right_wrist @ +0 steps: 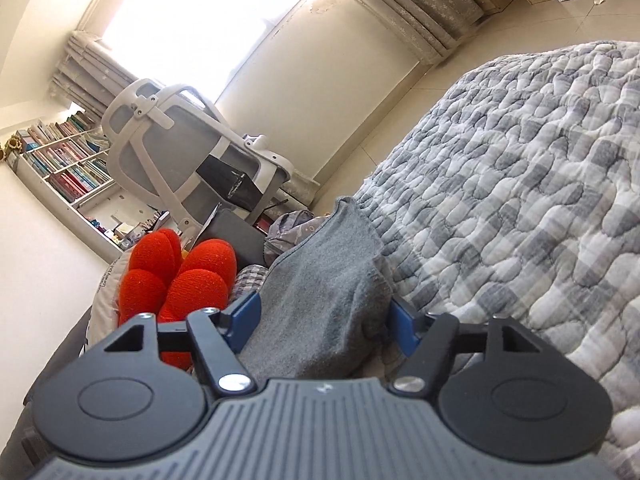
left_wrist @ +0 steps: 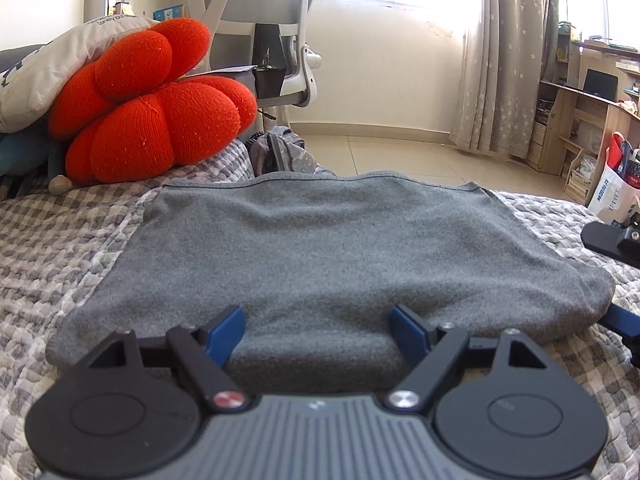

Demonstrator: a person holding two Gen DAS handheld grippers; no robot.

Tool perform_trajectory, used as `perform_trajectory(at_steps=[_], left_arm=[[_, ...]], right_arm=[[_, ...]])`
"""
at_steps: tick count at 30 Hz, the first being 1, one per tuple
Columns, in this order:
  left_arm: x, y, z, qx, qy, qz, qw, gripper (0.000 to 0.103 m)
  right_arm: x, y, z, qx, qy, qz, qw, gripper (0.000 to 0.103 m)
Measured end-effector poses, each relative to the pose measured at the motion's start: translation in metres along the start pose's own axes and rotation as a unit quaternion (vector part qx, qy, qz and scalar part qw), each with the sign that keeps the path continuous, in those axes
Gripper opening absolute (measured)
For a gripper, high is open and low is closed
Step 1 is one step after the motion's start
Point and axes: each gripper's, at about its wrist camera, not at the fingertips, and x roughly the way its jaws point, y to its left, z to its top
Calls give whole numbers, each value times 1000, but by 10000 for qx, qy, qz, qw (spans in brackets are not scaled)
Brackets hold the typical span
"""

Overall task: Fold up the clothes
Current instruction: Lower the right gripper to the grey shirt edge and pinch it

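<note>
The grey garment (left_wrist: 312, 248) lay spread over the quilted bed (left_wrist: 60, 248), filling the middle of the left wrist view, its hemmed edge toward the upper part of the frame near the floor. It looked already doubled, the near edge rounded like a fold, so probably one fold was done.

The left hand-held gripper (left_wrist: 318, 330) sat at the lower middle of that view, its blue fingers (left_wrist: 226, 334) apart and astride the near fold; I judged it was placed there to take that thick edge, though the pads did not appear to press it.

The right hand-held gripper (right_wrist: 324, 322), seen at the right edge of the left view too, stood with its jaws apart around the garment's side edge, cloth between the pads but apparently not pinched. A red cushion (left_wrist: 152, 100) rested at the upper left, clear of the work.
</note>
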Motion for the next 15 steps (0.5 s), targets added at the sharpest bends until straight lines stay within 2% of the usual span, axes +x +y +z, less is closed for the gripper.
perform_trajectory(at_steps=[5,9,12,13,14,15], left_arm=[[0,3,0,-56,-13,-62,10000,82],[0,2,-1,-48,-17,-55,10000,82],[0,2,-1,-38,-17,-46,10000,82],[0,2,-1,-36,-17,-45,10000,82],[0,2,-1,-35,-17,-45,10000,82],[0,2,-1,-33,-16,-44,10000,82]], right_arm=[[-3,0,-2,63,-152,-102,9998,60],[-1,2,-2,111,-140,63,9998,49],[3,9,-2,-196,109,102,9997,46],[7,9,-3,-203,285,-57,9994,46],[9,5,-3,-91,366,-211,9991,41],[7,2,-3,7,334,-192,9993,36]])
